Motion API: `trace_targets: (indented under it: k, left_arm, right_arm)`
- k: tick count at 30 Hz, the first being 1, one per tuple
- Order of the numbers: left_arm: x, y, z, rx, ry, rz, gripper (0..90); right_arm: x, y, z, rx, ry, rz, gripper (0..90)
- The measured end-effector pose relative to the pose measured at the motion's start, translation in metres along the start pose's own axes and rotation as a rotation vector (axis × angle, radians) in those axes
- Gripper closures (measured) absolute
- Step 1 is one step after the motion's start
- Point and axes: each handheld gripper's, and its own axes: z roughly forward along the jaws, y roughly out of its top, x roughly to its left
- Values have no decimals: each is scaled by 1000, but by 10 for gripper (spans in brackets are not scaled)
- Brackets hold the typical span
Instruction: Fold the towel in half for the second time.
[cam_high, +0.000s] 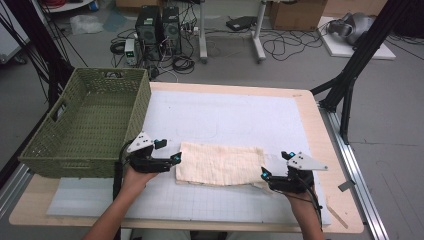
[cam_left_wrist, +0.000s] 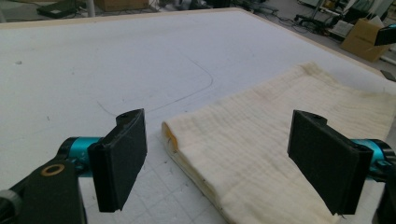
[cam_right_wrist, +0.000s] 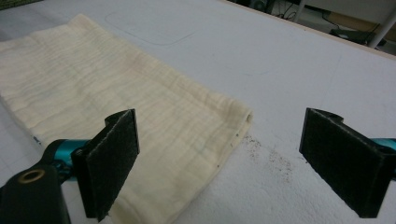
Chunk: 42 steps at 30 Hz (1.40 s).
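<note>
Two grippers at opposite short ends of folded cream cloth (cam_high: 220, 164), which lies flat on white mat (cam_high: 230, 117), near front of table; green basket (cam_high: 85, 125) at left. High view: left gripper (cam_high: 176, 158) at cloth's left edge, right gripper (cam_high: 264, 174) at right near corner.

Left gripper view: jaws wide apart, straddling folded corner, nothing held. Advice: lower until pads bracket all layers before closing.

Right gripper view: jaws apart, cloth corner between them, not clamped. Advice: close both together, lift evenly; grit beside corner.
</note>
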Motion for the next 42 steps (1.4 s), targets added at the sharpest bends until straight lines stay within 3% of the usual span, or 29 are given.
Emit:
trace_targets:
  k: [5,12,16,24,32,38,42]
  left_arm:
    - [0,0,3,6,25,-8,203]
    - [-1,3,7,24,37,12,206]
    - [5,10,14,39,58,-13,217]
    - [8,23,39,98,66,1,227]
    - [20,18,58,178,113,1,295]
    - [23,8,72,242,122,31,357]
    - [20,7,74,267,115,80,435]
  right_arm:
    - [-2,0,-1,-25,15,48,113]
    - [1,-1,0,-6,17,22,113]
    - [0,-1,1,-8,25,27,114]
    - [1,1,4,-18,53,32,113]
    - [1,0,4,-12,56,40,113]
    - [1,-1,6,-7,59,37,114]
    - [1,-2,6,-3,59,47,114]
